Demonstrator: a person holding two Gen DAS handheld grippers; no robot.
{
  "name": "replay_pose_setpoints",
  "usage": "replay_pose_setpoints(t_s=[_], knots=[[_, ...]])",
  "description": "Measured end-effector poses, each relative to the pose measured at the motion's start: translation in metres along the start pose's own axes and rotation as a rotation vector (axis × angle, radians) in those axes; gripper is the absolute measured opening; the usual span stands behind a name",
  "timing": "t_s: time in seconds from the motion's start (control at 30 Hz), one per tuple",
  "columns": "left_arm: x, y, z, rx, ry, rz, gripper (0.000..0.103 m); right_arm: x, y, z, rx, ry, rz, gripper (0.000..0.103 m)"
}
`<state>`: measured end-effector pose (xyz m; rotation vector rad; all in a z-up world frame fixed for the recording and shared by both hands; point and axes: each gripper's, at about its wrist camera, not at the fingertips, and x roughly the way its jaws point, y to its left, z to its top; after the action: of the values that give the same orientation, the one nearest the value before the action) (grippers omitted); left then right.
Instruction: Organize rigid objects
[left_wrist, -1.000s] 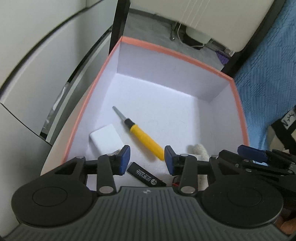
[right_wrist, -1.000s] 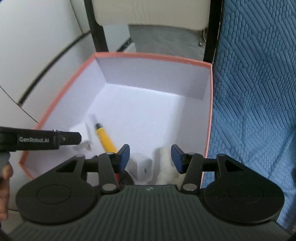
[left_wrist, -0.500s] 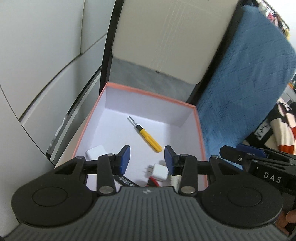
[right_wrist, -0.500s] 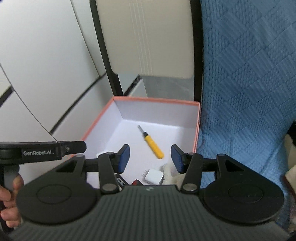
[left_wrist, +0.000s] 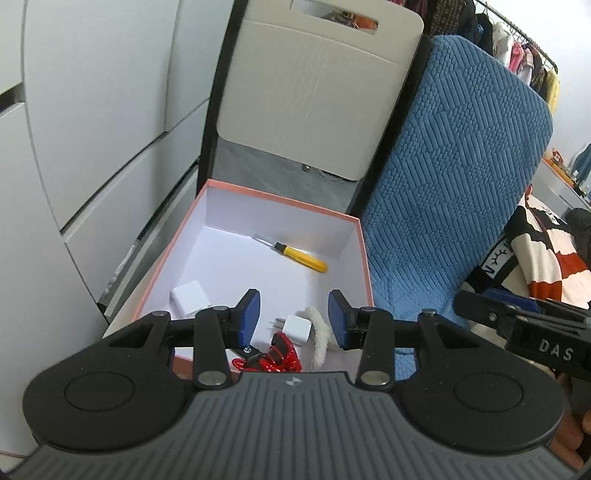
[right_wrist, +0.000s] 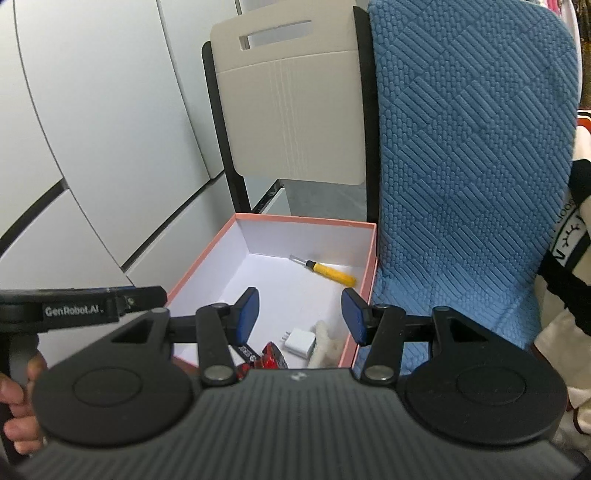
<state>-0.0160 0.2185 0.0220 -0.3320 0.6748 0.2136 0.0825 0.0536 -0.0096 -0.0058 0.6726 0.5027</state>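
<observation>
White cabinets (left_wrist: 92, 129), blue chair (left_wrist: 461, 184) beside box (left_wrist: 364, 258), screwdriver (left_wrist: 303, 258) inside

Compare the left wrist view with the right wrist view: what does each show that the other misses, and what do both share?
Only the left wrist view shows the flat white block by the box's left wall. Only the right wrist view shows the bare hand gripping the other tool. Both share the pink-rimmed box, yellow screwdriver, white plug adapter, red shiny object, blue cushion, and an open, empty gripper: left gripper, right gripper.
</observation>
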Motion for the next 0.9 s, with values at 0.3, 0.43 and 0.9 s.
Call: replay_pose_setpoints(t_s=[0.3,0.43,0.9], knots=[[-0.008,0.001,-0.038,-0.029,-0.012,0.005,0.047,-0.010,-0.014,-0.040,0.043,0.001,0.002,0.052],[-0.009,0.002,-0.056,-0.045,-0.016,0.008,0.050,-0.008,-0.018,-0.055,0.026,0.008,-0.009,0.052],[-0.012,0.006,-0.092,-0.088,-0.038,0.050,0.082,-0.011,-0.025,-0.077,-0.057,-0.035,0.000,0.090]])
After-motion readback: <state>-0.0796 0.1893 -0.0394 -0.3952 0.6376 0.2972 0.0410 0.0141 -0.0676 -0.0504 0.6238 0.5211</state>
